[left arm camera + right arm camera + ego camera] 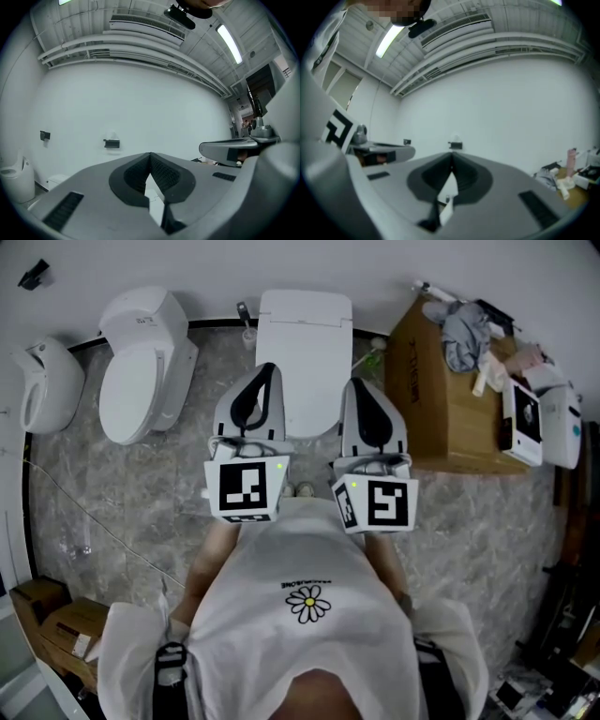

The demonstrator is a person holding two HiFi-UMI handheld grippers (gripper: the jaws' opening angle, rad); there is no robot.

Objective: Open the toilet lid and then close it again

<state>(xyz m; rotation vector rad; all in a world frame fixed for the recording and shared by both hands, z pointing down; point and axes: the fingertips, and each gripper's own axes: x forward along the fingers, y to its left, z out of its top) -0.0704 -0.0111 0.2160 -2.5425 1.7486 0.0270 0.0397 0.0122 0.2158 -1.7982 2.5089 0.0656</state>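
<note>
Toilet lid (302,334), white, lay shut: judged rigid, light, slick plastic, best lifted at front edge; L gripper (150,157) & R gripper (451,157) jaws pinched together, empty.

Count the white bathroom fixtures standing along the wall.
3. A square-lidded toilet stands in the middle with its lid down, a rounder toilet is to its left, and a smaller urinal-like fixture is at far left. Others may lie beyond the picture's edges.
</note>
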